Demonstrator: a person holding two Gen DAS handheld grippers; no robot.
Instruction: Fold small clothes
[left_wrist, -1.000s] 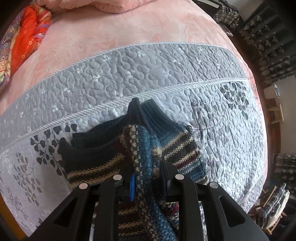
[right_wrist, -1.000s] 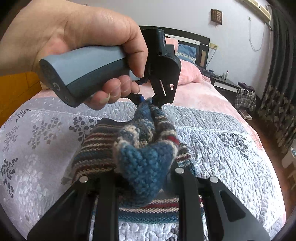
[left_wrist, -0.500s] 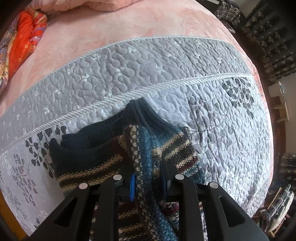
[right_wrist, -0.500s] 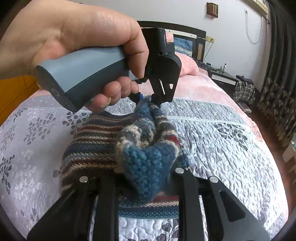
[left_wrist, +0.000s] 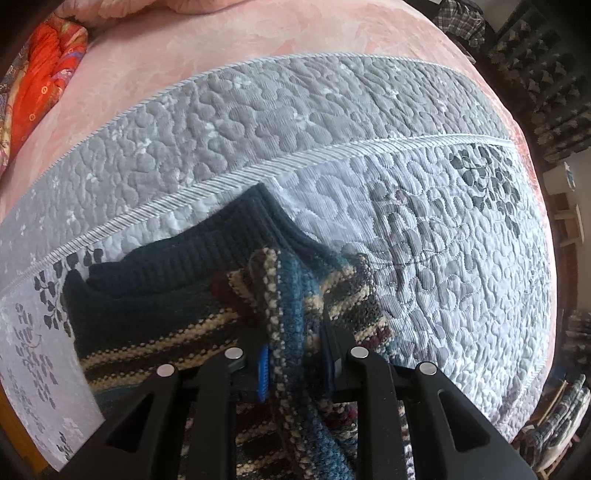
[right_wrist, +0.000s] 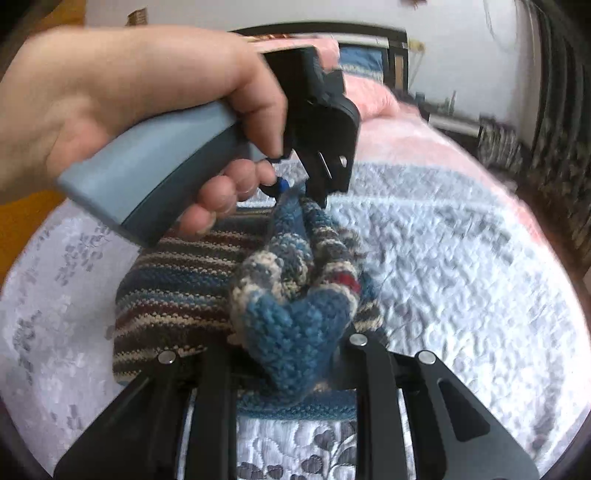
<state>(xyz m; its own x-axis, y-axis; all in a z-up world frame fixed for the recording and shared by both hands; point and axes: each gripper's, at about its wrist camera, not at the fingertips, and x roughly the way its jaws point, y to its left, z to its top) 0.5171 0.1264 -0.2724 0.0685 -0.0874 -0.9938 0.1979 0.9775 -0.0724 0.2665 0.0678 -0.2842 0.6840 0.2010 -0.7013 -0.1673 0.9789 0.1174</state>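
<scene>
striped knit sweater (right_wrist: 177, 288), bunched, on bed

I see a chunky, coarse knit in the striped sweater (left_wrist: 295, 295), its navy ribbed cuff (left_wrist: 207, 254) finer and matt. My left gripper (left_wrist: 295, 363) is matt black plastic with small shiny metal pins, and so is my right gripper (right_wrist: 291, 369). Through the right camera, the left gripper's handle (right_wrist: 155, 177) looks smooth grey plastic. The grey bedspread (left_wrist: 443, 258) is quilted cloth, pebbled and faintly satiny; the pink blanket (left_wrist: 258, 33) beyond its far edge looks soft and velvety.
</scene>
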